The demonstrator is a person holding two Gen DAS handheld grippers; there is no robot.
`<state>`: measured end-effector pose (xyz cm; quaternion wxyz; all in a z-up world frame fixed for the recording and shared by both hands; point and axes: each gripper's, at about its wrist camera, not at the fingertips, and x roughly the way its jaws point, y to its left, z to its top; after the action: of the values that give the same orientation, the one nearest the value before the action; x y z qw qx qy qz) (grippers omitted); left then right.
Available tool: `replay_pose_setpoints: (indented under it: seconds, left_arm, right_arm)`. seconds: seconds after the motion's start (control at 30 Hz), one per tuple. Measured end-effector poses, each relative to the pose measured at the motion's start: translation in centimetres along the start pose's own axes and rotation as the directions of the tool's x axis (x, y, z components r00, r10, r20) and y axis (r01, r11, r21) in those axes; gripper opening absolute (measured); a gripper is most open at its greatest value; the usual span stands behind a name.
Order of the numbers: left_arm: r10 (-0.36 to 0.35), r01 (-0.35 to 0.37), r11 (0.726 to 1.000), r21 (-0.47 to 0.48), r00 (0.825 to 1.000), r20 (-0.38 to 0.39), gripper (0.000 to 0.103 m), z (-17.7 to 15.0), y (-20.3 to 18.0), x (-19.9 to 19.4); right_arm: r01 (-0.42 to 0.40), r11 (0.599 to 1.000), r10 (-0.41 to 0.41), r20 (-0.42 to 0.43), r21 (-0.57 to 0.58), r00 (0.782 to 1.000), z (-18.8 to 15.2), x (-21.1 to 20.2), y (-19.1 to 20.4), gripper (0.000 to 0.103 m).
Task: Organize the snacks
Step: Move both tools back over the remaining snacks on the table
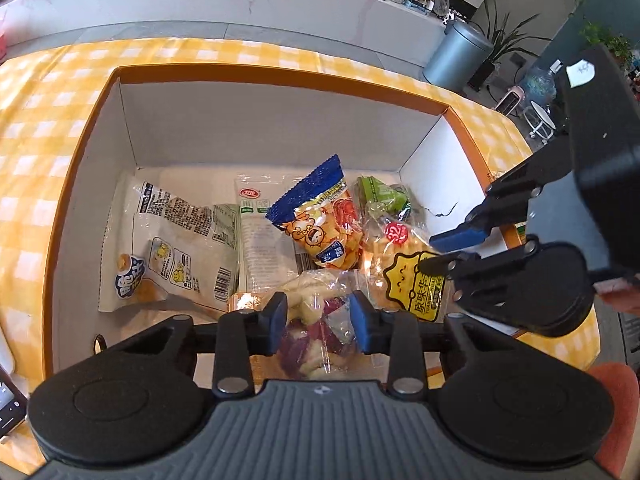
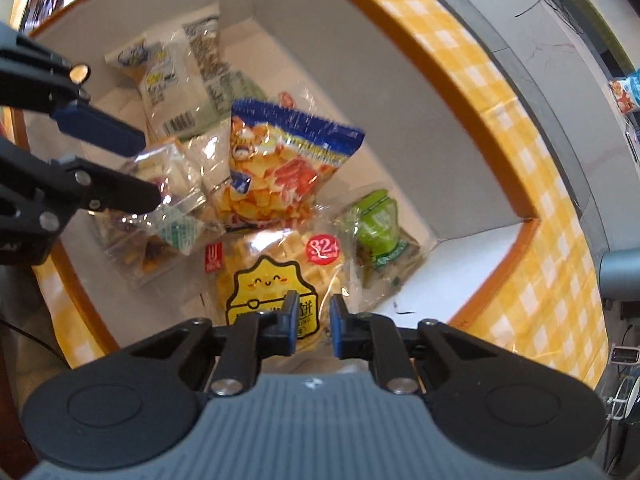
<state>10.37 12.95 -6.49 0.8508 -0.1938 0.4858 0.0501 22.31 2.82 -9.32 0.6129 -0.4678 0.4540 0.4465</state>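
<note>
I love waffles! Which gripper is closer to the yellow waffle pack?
Right. The right gripper sits at the waffle pack, a finger on each side of its edge. The left gripper is beside it, around the clear purple snack bag.

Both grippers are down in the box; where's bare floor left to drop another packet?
Bare box floor runs along the far wall, behind the blue-topped bag, and in the corner beyond the green packet. The middle and near side are crowded with overlapping packets.
</note>
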Motion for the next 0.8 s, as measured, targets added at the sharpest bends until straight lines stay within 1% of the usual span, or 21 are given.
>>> replay_pose_setpoints:
  seconds: [0.07, 0.17, 0.27, 0.33, 0.37, 0.43, 0.53, 0.6, 0.67, 0.73, 0.77, 0.8]
  left_arm:
    - [0.010, -0.010, 1.000, 0.005, 1.000, 0.022, 0.039, -0.1, -0.3, -0.4]
    - [0.007, -0.009, 1.000, 0.026, 0.998, 0.070, 0.039, -0.4, -1.2, -1.4]
    - [-0.001, -0.007, 0.998, 0.061, 0.991, 0.136, 0.041, -0.5, -2.7, -2.8]
    - [-0.016, -0.001, 0.995, 0.096, 0.984, 0.177, 0.044, -0.6, -4.1, -3.7]
    - [-0.024, 0.001, 0.994, 0.114, 0.980, 0.198, 0.045, -0.8, -4.8, -4.2]
    - [-0.042, 0.007, 0.989, 0.149, 0.970, 0.238, 0.046, -1.0, -6.4, -5.0]
    - [-0.078, 0.017, 0.979, 0.205, 0.954, 0.290, 0.046, -1.6, -8.7, -5.8]
    - [-0.107, 0.028, 0.970, 0.241, 0.941, 0.320, 0.046, -2.0, -10.2, -6.1]
    - [-0.145, 0.051, 0.962, 0.270, 0.929, 0.341, 0.046, -2.4, -11.7, -6.1]
    - [-0.167, 0.058, 0.953, 0.296, 0.918, 0.359, 0.046, -2.8, -13.3, -5.9]
    - [-0.168, 0.050, 0.949, 0.310, 0.915, 0.367, 0.046, -3.0, -14.1, -5.7]
    - [-0.169, 0.042, 0.944, 0.326, 0.913, 0.372, 0.046, -3.2, -14.9, -5.5]
  right_arm:
    - [0.008, 1.000, -0.008, 0.003, -0.005, 1.000, -0.2, 0.1, 0.2, 0.015]
    - [0.033, 0.999, -0.033, 0.038, -0.008, 0.999, -0.7, -1.2, 0.3, 0.016]
    - [0.053, 0.998, -0.056, 0.110, 0.027, 0.992, -1.8, -3.9, -0.1, 0.016]
    - [0.067, 0.995, -0.078, 0.169, 0.067, 0.982, -3.0, -5.9, -0.4, 0.018]
    - [0.081, 0.993, -0.097, 0.199, 0.088, 0.975, -3.7, -6.9, -0.4, 0.022]
    - [0.109, 0.984, -0.142, 0.256, 0.140, 0.956, -5.4, -8.6, -0.5, 0.025]
    - [0.124, 0.962, -0.198, 0.312, 0.242, 0.929, -8.4, -10.4, -1.1, 0.026]
    - [0.137, 0.940, -0.244, 0.338, 0.311, 0.909, -10.8, -11.2, -1.2, 0.026]
    - [0.152, 0.911, -0.298, 0.360, 0.383, 0.884, -13.3, -11.7, -1.5, 0.026]
    - [0.161, 0.868, -0.356, 0.364, 0.469, 0.861, -15.9, -11.8, -1.9, 0.034]
    - [0.149, 0.847, -0.371, 0.366, 0.510, 0.853, -17.2, -11.9, -2.1, 0.036]
    - [0.124, 0.826, -0.374, 0.371, 0.549, 0.850, -18.5, -11.6, -2.4, 0.036]
